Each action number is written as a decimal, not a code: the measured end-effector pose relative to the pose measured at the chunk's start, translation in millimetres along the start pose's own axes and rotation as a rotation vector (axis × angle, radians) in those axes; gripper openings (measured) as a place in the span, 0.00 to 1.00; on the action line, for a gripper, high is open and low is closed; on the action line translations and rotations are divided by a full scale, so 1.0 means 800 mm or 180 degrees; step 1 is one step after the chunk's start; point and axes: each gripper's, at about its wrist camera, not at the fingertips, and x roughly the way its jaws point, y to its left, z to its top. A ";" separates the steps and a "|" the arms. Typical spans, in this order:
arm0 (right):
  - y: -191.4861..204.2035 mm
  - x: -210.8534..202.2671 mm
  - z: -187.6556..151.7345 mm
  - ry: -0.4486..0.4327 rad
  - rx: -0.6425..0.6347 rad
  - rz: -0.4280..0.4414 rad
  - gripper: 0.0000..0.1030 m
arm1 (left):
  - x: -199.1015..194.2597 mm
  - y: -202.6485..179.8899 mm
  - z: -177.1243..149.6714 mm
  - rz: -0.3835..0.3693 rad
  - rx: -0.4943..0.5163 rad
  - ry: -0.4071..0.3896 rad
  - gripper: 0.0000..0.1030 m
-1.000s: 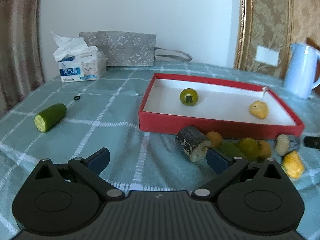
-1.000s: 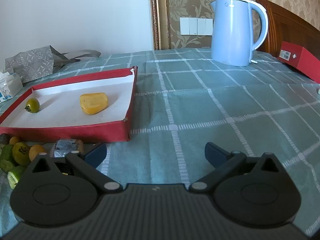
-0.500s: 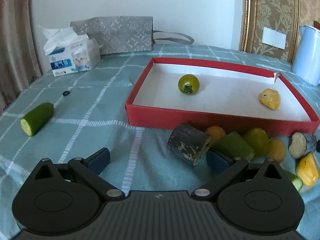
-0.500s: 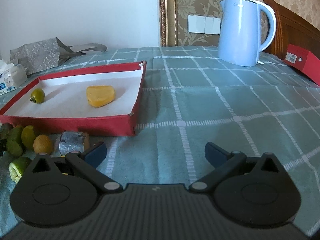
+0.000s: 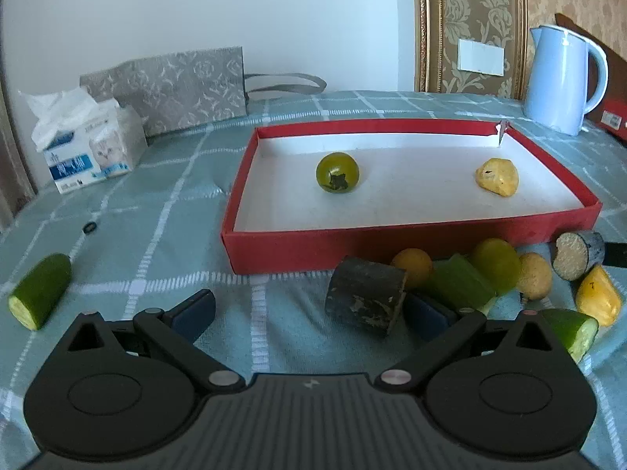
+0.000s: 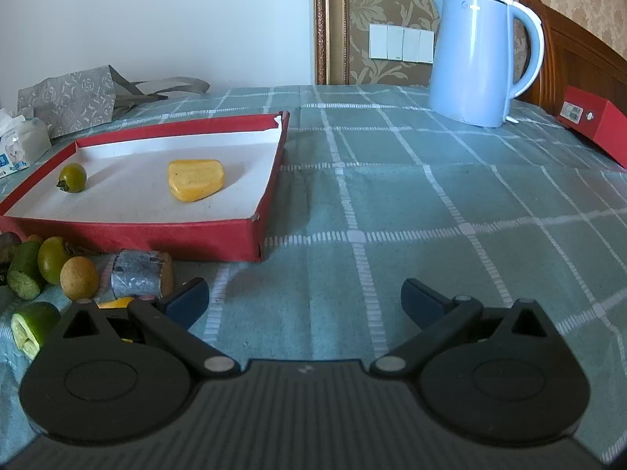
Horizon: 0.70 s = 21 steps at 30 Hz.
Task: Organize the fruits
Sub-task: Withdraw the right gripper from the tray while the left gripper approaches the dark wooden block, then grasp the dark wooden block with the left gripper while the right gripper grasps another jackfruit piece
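- Fruits are lying in two groups: a green tomato and a yellow piece are sitting well apart inside the red box, and a heap of pieces is crowding along the box's near wall on the checked cloth.
- In the heap, a dark stub is lying nearest the left gripper, with an orange ball, a green chunk and a lime just behind it.
- Left gripper is hanging low with its fingers spread wide, the right fingertip sitting just beside the stub.
- Right gripper is gaping wide over bare cloth, holding nothing.
- A cucumber end is lying alone, far to the left.
- A blue kettle is standing behind the box.
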 end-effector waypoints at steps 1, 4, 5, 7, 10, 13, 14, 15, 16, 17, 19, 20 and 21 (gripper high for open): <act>0.000 0.000 0.000 -0.0002 -0.0003 0.0003 1.00 | 0.000 0.001 -0.001 -0.0025 -0.0002 -0.0004 0.96; 0.001 0.001 0.001 -0.0003 -0.0027 0.0013 1.00 | -0.006 -0.003 -0.003 -0.0148 0.0087 -0.0066 0.79; 0.002 0.001 0.001 0.0005 -0.0038 0.0010 1.00 | -0.008 -0.006 -0.004 -0.0172 0.0150 -0.0089 0.73; 0.003 0.002 0.000 0.0014 -0.0047 0.0001 1.00 | -0.011 -0.011 -0.005 -0.0208 0.0227 -0.0118 0.66; 0.003 0.003 0.000 0.0027 -0.0038 -0.0005 1.00 | -0.014 -0.014 -0.007 -0.0314 0.0287 -0.0141 0.50; 0.003 0.003 -0.001 0.0034 -0.0038 -0.0009 1.00 | -0.017 -0.020 -0.008 -0.0351 0.0366 -0.0164 0.39; 0.003 0.003 -0.001 0.0031 -0.0037 -0.0010 1.00 | -0.018 -0.021 -0.008 -0.0340 0.0387 -0.0170 0.39; 0.003 0.003 -0.001 0.0031 -0.0037 -0.0009 1.00 | -0.018 -0.022 -0.009 -0.0333 0.0389 -0.0172 0.38; 0.003 0.003 -0.001 0.0032 -0.0037 -0.0007 1.00 | -0.019 -0.021 -0.009 -0.0337 0.0376 -0.0170 0.38; 0.003 0.003 -0.001 0.0029 -0.0037 -0.0008 1.00 | -0.019 -0.020 -0.009 -0.0341 0.0356 -0.0167 0.37; 0.003 0.002 0.000 0.0008 -0.0037 -0.0002 1.00 | -0.020 -0.019 -0.010 -0.0320 0.0317 -0.0162 0.37; 0.002 0.001 0.000 -0.0009 -0.0033 0.0003 1.00 | -0.022 -0.019 -0.011 -0.0296 0.0304 -0.0162 0.37; 0.002 0.000 0.000 -0.0021 -0.0030 0.0006 1.00 | -0.023 -0.018 -0.011 -0.0269 0.0279 -0.0162 0.37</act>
